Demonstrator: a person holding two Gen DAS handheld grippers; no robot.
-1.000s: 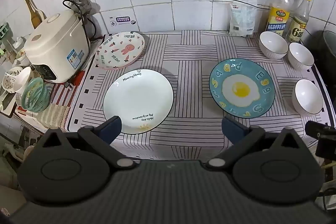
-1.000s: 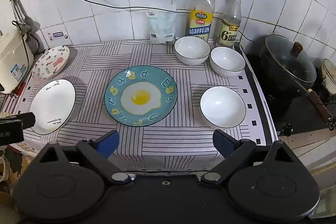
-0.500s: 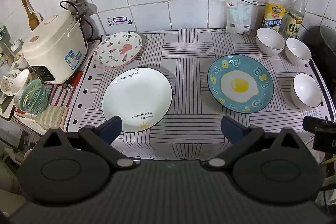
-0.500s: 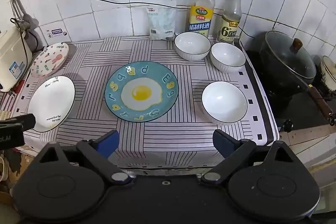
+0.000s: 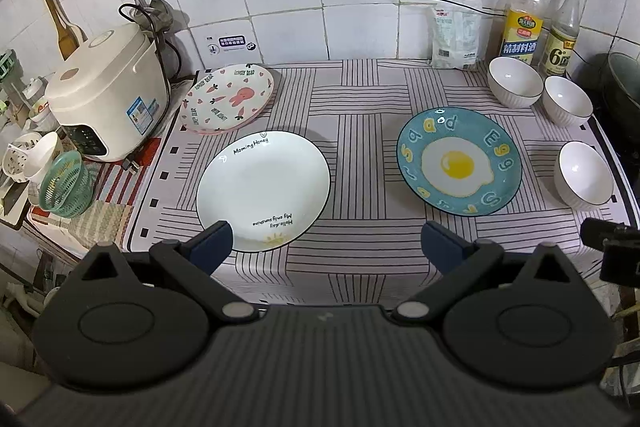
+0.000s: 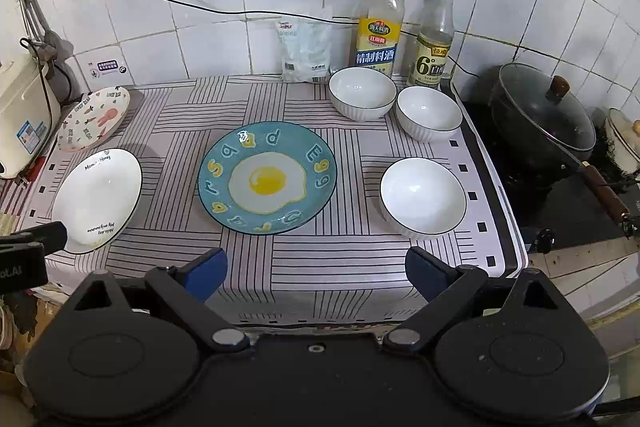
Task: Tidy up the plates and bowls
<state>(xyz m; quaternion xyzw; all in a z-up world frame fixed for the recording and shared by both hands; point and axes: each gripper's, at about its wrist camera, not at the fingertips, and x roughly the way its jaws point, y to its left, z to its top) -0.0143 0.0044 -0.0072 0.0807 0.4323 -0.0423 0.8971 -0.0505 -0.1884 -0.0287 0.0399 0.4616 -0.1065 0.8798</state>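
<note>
Nothing gathered yet: left gripper point(image 5: 324, 239) and right gripper point(image 6: 316, 269) hang wide-jawed and empty, round white plate point(image 5: 263, 191) at eleven o'clock, so picking it comes next, I'd say.

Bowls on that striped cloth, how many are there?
3. Two white bowls sit at the back by the bottles; a third stands alone nearer the front right edge. None appears hidden.
</note>
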